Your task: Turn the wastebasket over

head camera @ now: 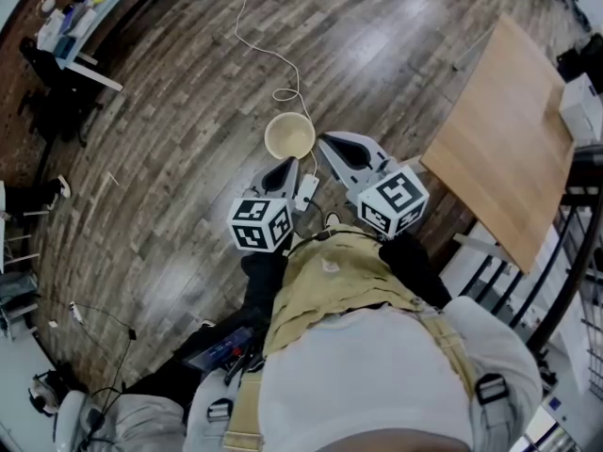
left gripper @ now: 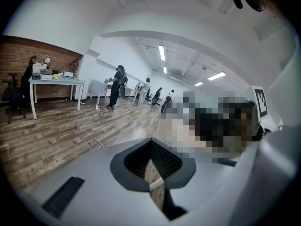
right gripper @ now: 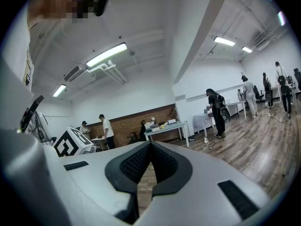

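Wastebasket [head camera: 289, 137] stands mouth-up just ahead, between my left gripper [head camera: 283, 166] and right gripper [head camera: 326, 144]; both pinched together, empty.

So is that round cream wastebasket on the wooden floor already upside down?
No, the wastebasket stands upright, its open mouth facing up.

A large open-plan lab or shared workroom. Its grey-brown wood-plank floor [head camera: 188, 111] has a loose pale cable [left gripper: 86, 126] trailing across it. A red brick wall [left gripper: 28, 55] runs behind a white-legged table [left gripper: 56, 80] loaded with equipment. Long fluorescent strip lights [right gripper: 106, 54] hang from a white ceiling. Several people [left gripper: 115, 86] stand at tables further back.
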`<move>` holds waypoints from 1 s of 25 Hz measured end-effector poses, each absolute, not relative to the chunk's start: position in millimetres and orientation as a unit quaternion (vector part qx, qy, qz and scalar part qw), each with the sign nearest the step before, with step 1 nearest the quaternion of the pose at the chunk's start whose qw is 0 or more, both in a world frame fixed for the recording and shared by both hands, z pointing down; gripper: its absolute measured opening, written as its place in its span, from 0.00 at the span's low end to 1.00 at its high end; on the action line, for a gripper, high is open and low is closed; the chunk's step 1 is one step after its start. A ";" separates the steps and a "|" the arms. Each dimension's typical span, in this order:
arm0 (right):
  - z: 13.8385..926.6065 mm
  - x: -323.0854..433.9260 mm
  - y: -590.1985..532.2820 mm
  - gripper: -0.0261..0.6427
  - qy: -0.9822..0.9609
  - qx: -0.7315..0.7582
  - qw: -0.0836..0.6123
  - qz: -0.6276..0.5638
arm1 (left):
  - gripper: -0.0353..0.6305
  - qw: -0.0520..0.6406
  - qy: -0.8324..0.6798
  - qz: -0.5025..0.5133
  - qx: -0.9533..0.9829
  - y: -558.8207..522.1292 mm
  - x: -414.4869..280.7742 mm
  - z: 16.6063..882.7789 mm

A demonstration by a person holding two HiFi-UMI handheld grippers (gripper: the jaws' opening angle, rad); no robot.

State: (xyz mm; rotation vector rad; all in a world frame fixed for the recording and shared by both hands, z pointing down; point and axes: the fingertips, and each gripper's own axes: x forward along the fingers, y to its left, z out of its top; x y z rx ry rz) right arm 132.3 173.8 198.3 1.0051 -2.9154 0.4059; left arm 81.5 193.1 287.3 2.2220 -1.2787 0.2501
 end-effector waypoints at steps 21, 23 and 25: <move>237.7 84.1 111.3 0.07 -0.922 0.345 0.036 0.172 | 0.06 0.324 -0.458 0.091 0.823 137.0 30.7 324.0; 235.5 70.6 96.9 0.07 -0.920 0.352 0.042 0.169 | 0.06 0.320 -0.449 0.086 0.830 116.9 18.4 318.3; 231.8 49.7 81.9 0.07 -0.920 0.353 0.047 0.164 | 0.06 0.318 -0.445 0.082 0.833 98.9 -0.1 314.1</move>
